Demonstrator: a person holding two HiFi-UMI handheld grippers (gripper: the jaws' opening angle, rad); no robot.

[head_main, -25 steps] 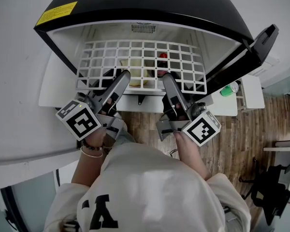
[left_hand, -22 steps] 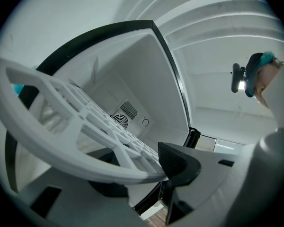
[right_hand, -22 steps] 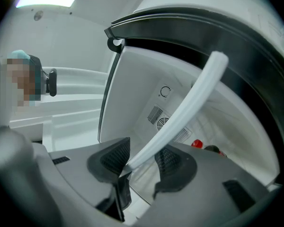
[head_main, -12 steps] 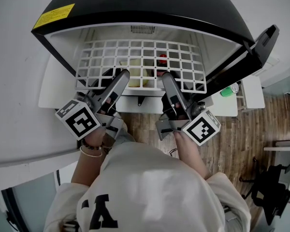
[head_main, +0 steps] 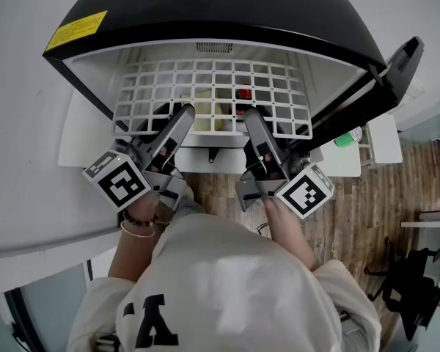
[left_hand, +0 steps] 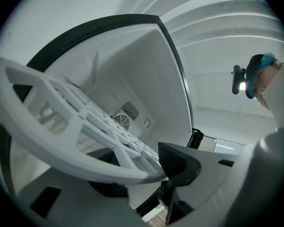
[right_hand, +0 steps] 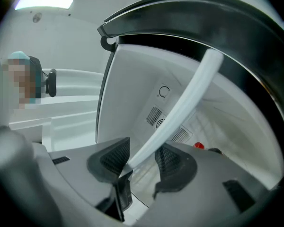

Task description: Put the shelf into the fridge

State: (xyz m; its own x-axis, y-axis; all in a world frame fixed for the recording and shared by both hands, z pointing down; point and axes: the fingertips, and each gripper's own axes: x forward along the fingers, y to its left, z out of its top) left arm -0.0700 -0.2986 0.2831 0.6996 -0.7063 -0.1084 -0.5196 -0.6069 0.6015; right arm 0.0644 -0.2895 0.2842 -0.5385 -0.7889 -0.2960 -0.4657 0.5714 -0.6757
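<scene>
A white grid shelf [head_main: 205, 75] lies flat in the mouth of the open black mini fridge [head_main: 205, 13], its back part inside the white cavity. My left gripper [head_main: 185, 114] and right gripper [head_main: 248, 116] each clamp its front rail. In the left gripper view the shelf [left_hand: 75, 141] fills the left side, and my left gripper [left_hand: 151, 174] is shut on its rim beside a dark pad [left_hand: 180, 162]. In the right gripper view the white rail [right_hand: 180, 112] runs down between the two ribbed pads of my right gripper [right_hand: 139, 160].
Under the shelf stand a red-capped bottle [head_main: 243, 92] and a pale yellowish item [head_main: 205, 122]. The fridge door [head_main: 396, 64] hangs open at the right, with a green item [head_main: 346, 136] in its rack. Wooden floor [head_main: 337, 211] lies below. A fan vent [left_hand: 125, 115] shows on the back wall.
Both grippers have pushed the shelf a little further into the fridge; its grid now sits deeper under the black top.
</scene>
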